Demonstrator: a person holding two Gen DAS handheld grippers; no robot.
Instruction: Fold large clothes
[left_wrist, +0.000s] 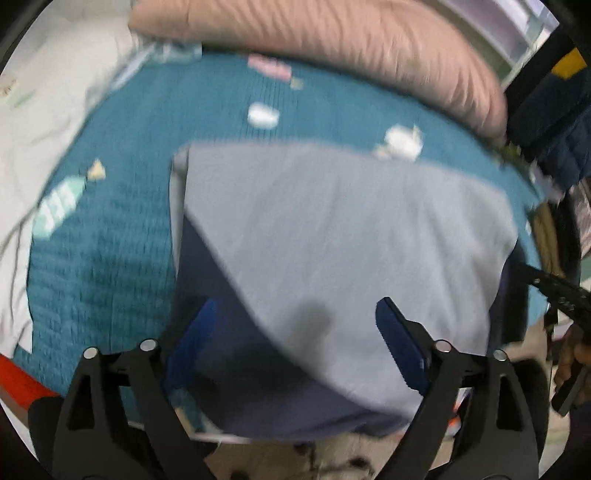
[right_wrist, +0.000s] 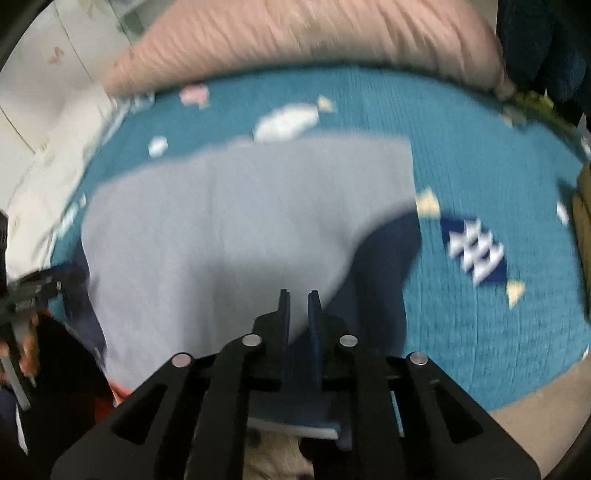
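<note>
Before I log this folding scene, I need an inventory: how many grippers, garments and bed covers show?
Grippers: 2 (left gripper, right gripper)
Garments: 1 (grey-blue garment)
Bed covers: 2 (teal bedspread, pink quilt)
Total: 5

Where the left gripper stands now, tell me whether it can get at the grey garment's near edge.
Probably yes: the left gripper stands open right over the grey garment, whose near edge on the teal bedspread has nothing over it.

A teal patterned bedspread (right_wrist: 461, 155) lies below a pink ribbed quilt (right_wrist: 295, 33) bunched along its far edge.
</note>
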